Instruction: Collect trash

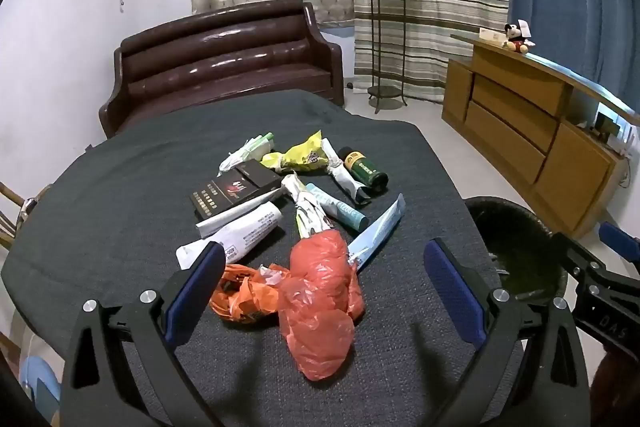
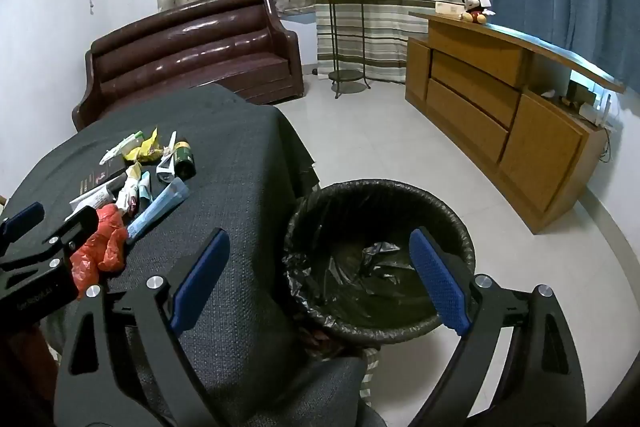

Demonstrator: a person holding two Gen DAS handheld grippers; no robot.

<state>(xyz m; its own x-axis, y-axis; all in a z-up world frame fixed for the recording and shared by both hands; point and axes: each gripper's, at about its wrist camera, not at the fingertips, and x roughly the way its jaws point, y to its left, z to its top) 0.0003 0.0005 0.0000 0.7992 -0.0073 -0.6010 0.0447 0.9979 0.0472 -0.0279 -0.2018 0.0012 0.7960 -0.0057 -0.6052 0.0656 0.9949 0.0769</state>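
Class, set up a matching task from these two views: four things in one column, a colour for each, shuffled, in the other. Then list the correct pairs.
Things:
1. crumpled plastic bag
2. small can
3. bin liner
4. sofa

Colours:
A. dark brown
B. black
C. orange-red
D. dark green

Pairs: 1-C, 2-D, 3-B, 4-A

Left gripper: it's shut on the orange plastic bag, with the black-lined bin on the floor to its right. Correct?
Not quite. The left gripper is open: its jaws stand wide either side of the orange plastic bag, which lies on the table, not gripped, as the left wrist view shows. The black-lined bin does stand on the floor to its right.
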